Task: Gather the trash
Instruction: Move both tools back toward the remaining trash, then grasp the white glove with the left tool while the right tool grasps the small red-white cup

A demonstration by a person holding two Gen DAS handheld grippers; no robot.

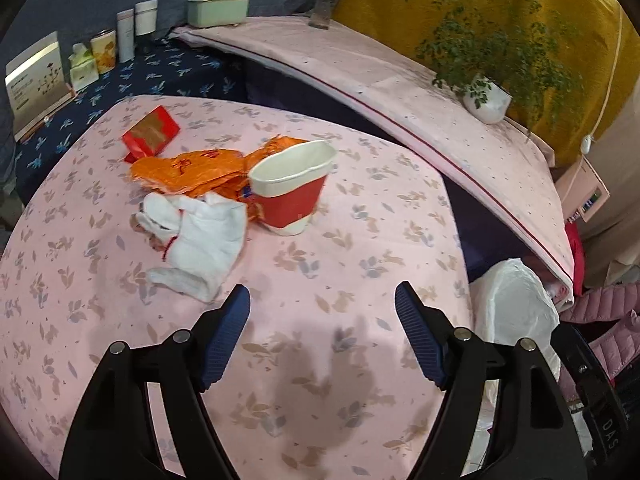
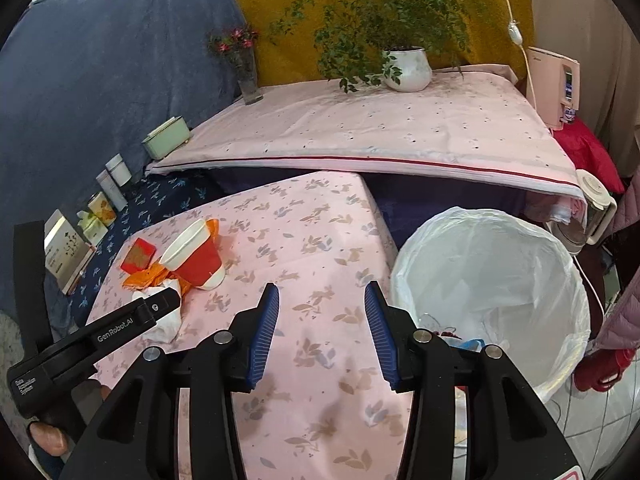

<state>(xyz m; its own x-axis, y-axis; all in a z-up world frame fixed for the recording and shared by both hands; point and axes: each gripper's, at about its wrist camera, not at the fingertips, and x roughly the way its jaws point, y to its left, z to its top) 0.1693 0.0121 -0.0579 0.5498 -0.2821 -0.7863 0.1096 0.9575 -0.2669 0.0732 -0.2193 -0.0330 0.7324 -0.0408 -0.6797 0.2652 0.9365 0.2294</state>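
on the pink floral table [image 1: 360, 240] four bits of trash wait — red paper cup [image 1: 290, 192], orange wrapper [image 1: 188, 172], white tissue [image 1: 200, 240], red box [image 1: 150, 134]. left gripper [image 1: 322, 320] and right gripper [image 2: 322, 320] both gape empty; lined bin [image 2: 492, 280] beside the table holds a few scraps — most remains.
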